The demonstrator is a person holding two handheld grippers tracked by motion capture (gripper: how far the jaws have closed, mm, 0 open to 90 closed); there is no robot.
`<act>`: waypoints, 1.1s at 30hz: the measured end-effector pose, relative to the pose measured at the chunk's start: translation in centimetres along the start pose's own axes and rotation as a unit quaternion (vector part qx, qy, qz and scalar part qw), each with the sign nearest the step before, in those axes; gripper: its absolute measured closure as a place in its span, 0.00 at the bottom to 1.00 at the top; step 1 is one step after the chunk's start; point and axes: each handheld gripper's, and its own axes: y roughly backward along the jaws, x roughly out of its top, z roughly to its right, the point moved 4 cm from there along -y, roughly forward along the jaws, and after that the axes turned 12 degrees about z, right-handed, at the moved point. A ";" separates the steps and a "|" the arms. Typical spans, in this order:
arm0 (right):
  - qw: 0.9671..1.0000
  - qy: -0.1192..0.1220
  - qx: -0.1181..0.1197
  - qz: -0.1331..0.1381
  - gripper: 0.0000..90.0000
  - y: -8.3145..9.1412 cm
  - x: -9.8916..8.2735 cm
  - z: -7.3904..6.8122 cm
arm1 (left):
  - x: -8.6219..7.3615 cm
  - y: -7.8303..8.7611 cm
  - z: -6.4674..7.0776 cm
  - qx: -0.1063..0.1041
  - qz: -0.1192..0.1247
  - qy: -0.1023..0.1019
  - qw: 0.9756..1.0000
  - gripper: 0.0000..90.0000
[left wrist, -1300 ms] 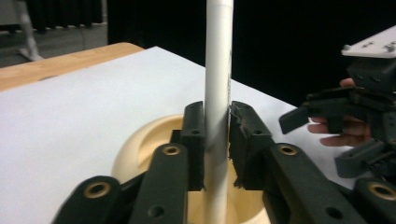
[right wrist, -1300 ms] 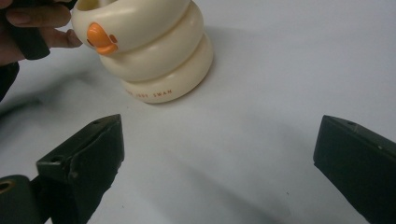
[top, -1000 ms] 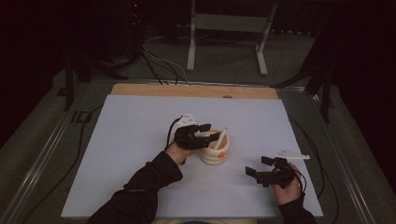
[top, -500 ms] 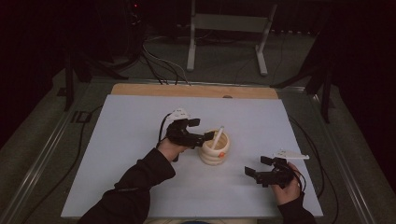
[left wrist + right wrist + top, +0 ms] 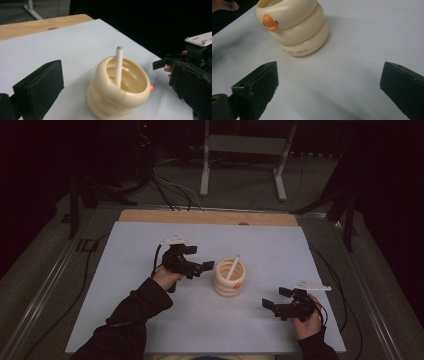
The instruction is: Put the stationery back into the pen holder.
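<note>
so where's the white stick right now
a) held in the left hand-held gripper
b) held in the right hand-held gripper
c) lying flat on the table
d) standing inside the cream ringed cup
d: the white stick leans inside the cream ringed cup, its tip above the rim, with no jaws touching it.

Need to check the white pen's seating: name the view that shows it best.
Left gripper view: the white pen stands close and sharp, leaning inside the cream holder. The high view shows it small; the right gripper view shows the holder's outside.
</note>
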 end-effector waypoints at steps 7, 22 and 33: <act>1.000 0.000 0.001 -0.001 0.02 0.0 0.0 0.0 | -0.4 2.1 -1.1 0.018 0.005 0.005 1.000 0.00; 1.000 0.000 0.004 -0.001 0.02 0.0 0.0 -0.1 | -2.6 6.1 -2.6 0.042 0.020 0.022 0.999 0.00; 1.000 0.000 0.003 0.000 0.02 0.0 0.0 -0.1 | -4.9 8.4 -2.2 0.052 0.019 0.013 0.998 0.00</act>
